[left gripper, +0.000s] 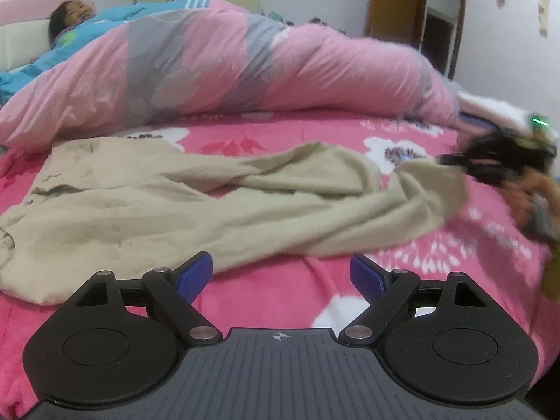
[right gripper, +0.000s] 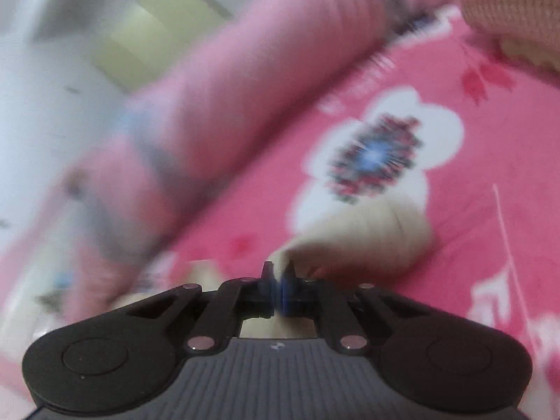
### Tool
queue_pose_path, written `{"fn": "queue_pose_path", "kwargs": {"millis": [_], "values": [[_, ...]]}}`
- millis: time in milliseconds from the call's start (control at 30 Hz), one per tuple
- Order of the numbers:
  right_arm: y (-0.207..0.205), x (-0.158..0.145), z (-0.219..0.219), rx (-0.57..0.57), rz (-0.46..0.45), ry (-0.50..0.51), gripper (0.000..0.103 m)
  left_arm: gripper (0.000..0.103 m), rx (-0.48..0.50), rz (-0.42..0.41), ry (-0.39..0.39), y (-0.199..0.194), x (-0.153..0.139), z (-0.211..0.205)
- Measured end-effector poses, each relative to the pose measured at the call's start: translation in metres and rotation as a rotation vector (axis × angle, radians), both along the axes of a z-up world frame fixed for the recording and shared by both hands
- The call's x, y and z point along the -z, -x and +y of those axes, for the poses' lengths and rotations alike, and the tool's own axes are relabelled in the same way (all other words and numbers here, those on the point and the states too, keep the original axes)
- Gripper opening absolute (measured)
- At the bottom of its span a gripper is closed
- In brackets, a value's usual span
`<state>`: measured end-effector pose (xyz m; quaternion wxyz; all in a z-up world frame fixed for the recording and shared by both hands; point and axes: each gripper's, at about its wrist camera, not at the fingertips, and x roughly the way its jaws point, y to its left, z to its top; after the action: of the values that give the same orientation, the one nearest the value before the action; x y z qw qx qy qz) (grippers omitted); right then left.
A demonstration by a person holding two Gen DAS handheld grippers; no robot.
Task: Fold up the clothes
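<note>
Beige trousers (left gripper: 140,210) lie spread across the pink flowered bedsheet (left gripper: 287,297), waist at the left and legs running to the right. My left gripper (left gripper: 281,273) hovers open just in front of the near leg, with nothing between its blue pads (left gripper: 194,274). At the right, my right gripper (left gripper: 451,161) is shut on the end of one trouser leg and pinches it up off the sheet. In the blurred right wrist view the right gripper (right gripper: 279,269) has its jaws together on a bunched fold of the beige cloth (right gripper: 367,241).
A rolled pink and grey quilt (left gripper: 227,70) runs along the far side of the bed, with a person (left gripper: 70,17) lying at its left end. A wooden-framed mirror (left gripper: 441,17) stands by the wall. A knitted beige thing (right gripper: 518,10) shows at the top right.
</note>
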<state>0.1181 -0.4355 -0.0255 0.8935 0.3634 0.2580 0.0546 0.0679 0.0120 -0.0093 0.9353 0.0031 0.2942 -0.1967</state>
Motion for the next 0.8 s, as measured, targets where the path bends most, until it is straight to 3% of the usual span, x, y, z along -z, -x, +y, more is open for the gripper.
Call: {"fn": "queue_pose_path", "kwargs": {"millis": [100,200,267,333,400,500,567,633,667,700,800], "values": [[0.077,-0.033,-0.002,-0.031,-0.12,-0.026,0.004,0.087,-0.004,-0.028,0.027,-0.004,-0.005,0.002],[0.148,-0.041,-0.008,-0.019,-0.145,-0.061,0.004,0.087,0.008,-0.031,0.062,-0.01,-0.004,-0.001],[0.17,-0.024,-0.013,0.015,-0.064,-0.052,0.009,0.087,0.019,-0.011,0.077,-0.017,0.001,-0.006],[0.18,0.003,-0.019,0.089,0.104,-0.027,0.031,0.087,0.035,0.015,0.09,-0.024,0.008,-0.014],[0.191,0.025,-0.027,0.169,0.238,-0.021,0.031,0.087,0.053,0.019,0.084,-0.031,0.014,-0.024],[0.206,0.022,-0.037,0.241,0.229,-0.055,0.032,0.087,0.072,0.007,0.06,-0.041,0.019,-0.036],[0.201,0.004,-0.038,0.259,0.157,-0.032,0.037,0.087,0.091,-0.004,0.054,-0.049,0.021,-0.041],[0.183,-0.014,-0.031,0.239,0.088,0.02,0.061,0.087,0.111,-0.013,0.048,-0.058,0.023,-0.046],[0.171,-0.022,-0.025,0.218,0.061,0.042,0.066,0.087,0.12,-0.018,0.039,-0.064,0.025,-0.049],[0.153,-0.027,-0.016,0.178,0.049,0.059,0.074,0.087,0.122,-0.021,0.032,-0.069,0.028,-0.05],[0.087,-0.027,0.021,0.016,0.05,0.095,0.085,0.087,0.116,-0.014,0.034,-0.084,0.039,-0.048]]}}
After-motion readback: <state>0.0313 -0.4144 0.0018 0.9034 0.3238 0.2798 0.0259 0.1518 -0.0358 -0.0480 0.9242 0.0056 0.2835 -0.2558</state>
